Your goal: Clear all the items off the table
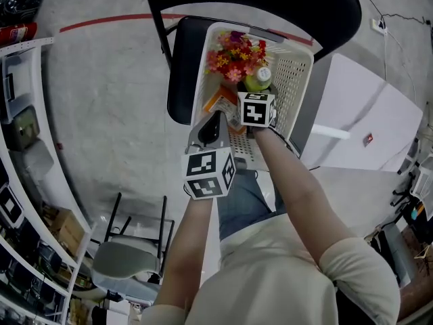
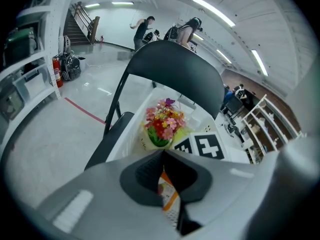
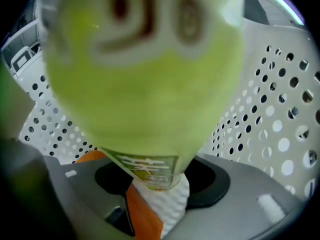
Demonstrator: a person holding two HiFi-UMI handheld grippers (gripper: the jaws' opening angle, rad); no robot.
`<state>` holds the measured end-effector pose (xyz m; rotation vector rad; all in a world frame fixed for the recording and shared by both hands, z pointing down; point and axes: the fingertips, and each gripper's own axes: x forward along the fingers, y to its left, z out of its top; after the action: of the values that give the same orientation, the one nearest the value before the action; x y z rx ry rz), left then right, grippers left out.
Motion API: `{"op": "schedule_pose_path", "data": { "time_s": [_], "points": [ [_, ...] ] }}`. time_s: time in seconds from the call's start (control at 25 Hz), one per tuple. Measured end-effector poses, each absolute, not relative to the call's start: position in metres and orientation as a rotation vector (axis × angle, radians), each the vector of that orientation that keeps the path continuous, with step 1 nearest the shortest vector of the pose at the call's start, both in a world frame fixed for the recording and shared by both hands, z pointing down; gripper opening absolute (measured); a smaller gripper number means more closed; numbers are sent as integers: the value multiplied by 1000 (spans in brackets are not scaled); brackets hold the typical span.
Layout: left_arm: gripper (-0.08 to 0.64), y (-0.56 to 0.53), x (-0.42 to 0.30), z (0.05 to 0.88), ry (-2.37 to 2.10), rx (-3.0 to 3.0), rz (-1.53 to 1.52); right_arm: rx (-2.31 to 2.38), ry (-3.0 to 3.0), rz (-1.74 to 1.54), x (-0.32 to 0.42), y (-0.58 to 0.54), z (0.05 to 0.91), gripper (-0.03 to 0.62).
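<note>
**Left gripper** (image 1: pixel 215 120): at 7 o'clock of the basket. Fingers are tip to tip, with nothing visibly held.

**Basket** (image 1: pixel 201 73): on the chair (image 1: pixel 179 80), at 12 o'clock. Flowers (image 1: pixel 233 56) lie at its far end and an orange packet (image 1: pixel 220 101) nearer; both are stowed.

**Bottle** (image 1: pixel 259 78): green, clamped between the right gripper's (image 1: pixel 260 92) roughly half-spread fingers. It is within the basket's walls at 1 o'clock, not yet let go.

**Progress (judged):** well along, with the bottle's drop-off in hand. The desk is not clearly in view, so what remains cannot be counted.
</note>
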<state>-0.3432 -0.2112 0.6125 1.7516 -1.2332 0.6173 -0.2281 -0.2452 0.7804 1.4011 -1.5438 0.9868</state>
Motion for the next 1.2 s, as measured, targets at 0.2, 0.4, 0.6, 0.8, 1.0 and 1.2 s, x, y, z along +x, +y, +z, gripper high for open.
{"op": "schedule_pose_path", "data": {
  "time_s": [0.2, 0.4, 0.6, 0.8, 1.0, 1.2],
  "points": [
    [8, -211, -345, 615, -1232, 1750, 618, 1409, -1544, 1000, -230, -245, 780, 302],
    [8, -208, -345, 610, -1238, 1750, 610, 1396, -1530, 1050, -233, -242, 778, 312],
    [8, -200, -345, 606, -1246, 1745, 598, 1420, -1512, 1144, -236, -235, 773, 398],
    [8, -195, -346, 599, -1262, 1750, 589, 1454, -1549, 1163, -245, -235, 753, 414],
    [8, -192, -345, 589, -1284, 1755, 574, 1462, -1557, 1206, -249, -227, 740, 422],
    [8, -189, -346, 580, -1317, 1751, 560, 1441, -1585, 1186, -252, -219, 725, 423]
  ]
}}
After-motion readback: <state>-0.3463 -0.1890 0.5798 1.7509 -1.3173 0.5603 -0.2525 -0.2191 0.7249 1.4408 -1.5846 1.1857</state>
